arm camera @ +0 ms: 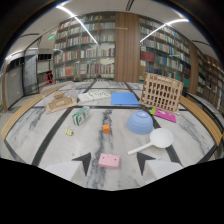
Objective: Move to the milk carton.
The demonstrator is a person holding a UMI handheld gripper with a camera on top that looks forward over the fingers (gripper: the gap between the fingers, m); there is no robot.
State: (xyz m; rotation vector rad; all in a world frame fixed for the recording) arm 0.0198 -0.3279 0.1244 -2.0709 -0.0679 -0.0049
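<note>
while the gripper (112, 161) hangs with fingers apart about a pink eraser (108, 160), the toppled milk carton (80, 115) lies beyond, unreached.

Gripper (112, 161) fingers apart, pink block (108, 160) on the table (30, 135) between the tips, untouched. Milk carton (80, 116) lying well beyond, ahead-left. Blue bowl (140, 122) and white ladle (154, 140) ahead-right, wooden crate (161, 92) behind them.
</note>
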